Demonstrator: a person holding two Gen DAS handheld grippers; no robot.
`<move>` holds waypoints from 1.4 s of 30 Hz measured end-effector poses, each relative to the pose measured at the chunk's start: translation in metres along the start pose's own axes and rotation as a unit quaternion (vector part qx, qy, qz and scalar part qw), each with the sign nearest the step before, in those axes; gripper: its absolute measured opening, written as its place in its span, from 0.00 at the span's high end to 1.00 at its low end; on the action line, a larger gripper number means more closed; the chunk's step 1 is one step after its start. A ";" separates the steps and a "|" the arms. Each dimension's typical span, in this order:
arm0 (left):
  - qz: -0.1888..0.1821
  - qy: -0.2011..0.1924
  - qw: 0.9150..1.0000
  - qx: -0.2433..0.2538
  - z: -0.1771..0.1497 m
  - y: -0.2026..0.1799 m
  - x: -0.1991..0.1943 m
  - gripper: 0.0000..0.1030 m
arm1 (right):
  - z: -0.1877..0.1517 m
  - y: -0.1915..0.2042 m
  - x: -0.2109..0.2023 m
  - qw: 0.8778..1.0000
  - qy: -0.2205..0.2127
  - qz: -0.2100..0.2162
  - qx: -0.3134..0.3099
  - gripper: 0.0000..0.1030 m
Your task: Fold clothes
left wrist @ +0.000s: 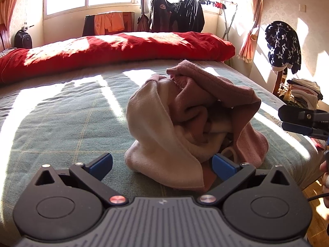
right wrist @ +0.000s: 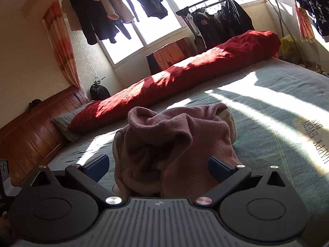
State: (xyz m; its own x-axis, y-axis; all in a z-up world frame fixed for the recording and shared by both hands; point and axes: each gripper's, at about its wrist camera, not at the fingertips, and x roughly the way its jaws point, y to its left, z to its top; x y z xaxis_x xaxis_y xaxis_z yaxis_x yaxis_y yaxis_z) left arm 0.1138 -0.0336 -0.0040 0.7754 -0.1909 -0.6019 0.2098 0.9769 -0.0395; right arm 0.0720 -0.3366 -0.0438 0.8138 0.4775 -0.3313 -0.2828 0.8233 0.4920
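Sunlight is falling in broad bars across a green checked bedspread (left wrist: 61, 123), and a crumpled pink garment (left wrist: 185, 123) is sitting in a heap near the middle of it, cream lining showing on its left flank and darker dusty pink on its right.

Starting at the left of the left wrist view, a dark bag (left wrist: 23, 39) is standing by the wall, and a long red quilt (left wrist: 115, 49) is lying rolled along the far side of the bed. Behind it, dark jackets are hanging on a clothes rack (left wrist: 185, 0) under the window. The left gripper (left wrist: 162, 164) is hovering low in front of the heap, its blue-tipped jaws spread wide and holding nothing; the right tip is sitting just beside the garment's lower edge, though contact cannot be judged. Further right, a navy star-print garment (left wrist: 283, 45) is draped over a chair, with a stack of folded clothes (left wrist: 304, 92) below it. At the far right edge, part of the other gripper is poking in above the bed's edge.

In the right wrist view, a wooden headboard (right wrist: 30, 127) is running along the left. The right gripper (right wrist: 158, 166) is also gaping wide and empty, with the heap directly between and ahead of its tips. On the bedspread to the right, printed letters (right wrist: 312, 138) are reading "HAPPY EVERY DAY", seen sideways.
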 end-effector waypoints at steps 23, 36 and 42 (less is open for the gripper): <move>0.027 -0.021 0.999 0.006 0.029 0.009 0.007 0.01 | -0.012 -0.018 0.006 0.998 0.022 0.011 0.064 0.00; 0.070 -0.013 0.997 0.039 0.062 0.009 0.091 0.32 | 0.019 0.031 0.032 0.985 0.002 -0.079 -0.154 0.15; 0.049 -0.007 0.998 0.036 0.065 0.018 0.090 0.34 | 0.028 0.046 0.069 0.954 0.040 -0.104 -0.279 0.41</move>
State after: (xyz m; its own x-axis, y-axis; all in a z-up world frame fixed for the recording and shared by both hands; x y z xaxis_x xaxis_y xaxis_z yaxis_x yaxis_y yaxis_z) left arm 0.2261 -0.0394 -0.0075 0.8024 -0.0964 -0.5890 0.1744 0.9817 0.0769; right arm 0.1290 -0.2743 -0.0210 0.8474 0.2887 -0.4457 -0.3628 0.9276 -0.0889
